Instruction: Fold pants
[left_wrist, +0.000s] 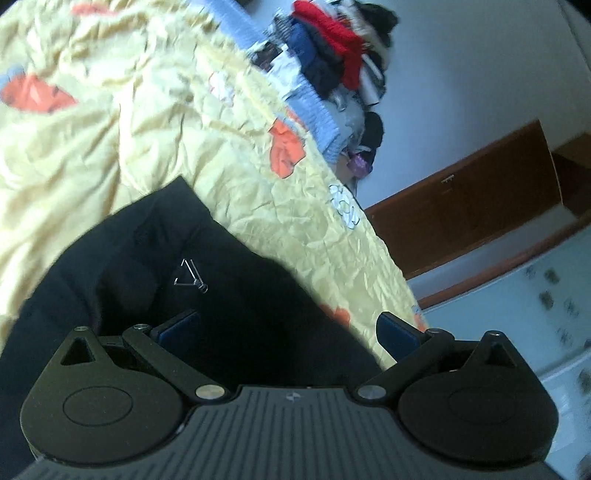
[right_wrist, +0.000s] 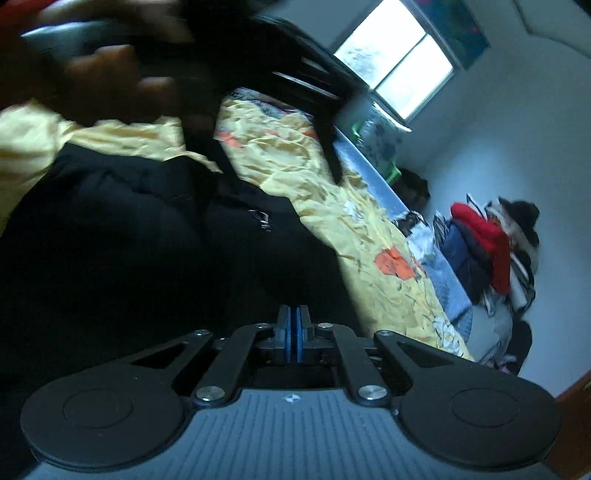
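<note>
The black pants (left_wrist: 155, 273) lie on a yellow bedspread (left_wrist: 110, 122); a small white logo (left_wrist: 189, 276) shows on the cloth. My left gripper (left_wrist: 288, 332) is open, its blue pads wide apart just above the near part of the pants. In the right wrist view the pants (right_wrist: 129, 240) fill the left and centre. My right gripper (right_wrist: 294, 334) is shut, pads pressed together with nothing seen between them, close over the pants. The other hand-held gripper and the hand on it (right_wrist: 110, 66) show blurred at the top left.
A pile of clothes, red, blue and black (left_wrist: 332, 62), sits past the far edge of the bed, and it shows in the right wrist view (right_wrist: 487, 243). A brown wooden cabinet (left_wrist: 480, 206) stands by the wall. A window (right_wrist: 399, 62) is behind the bed.
</note>
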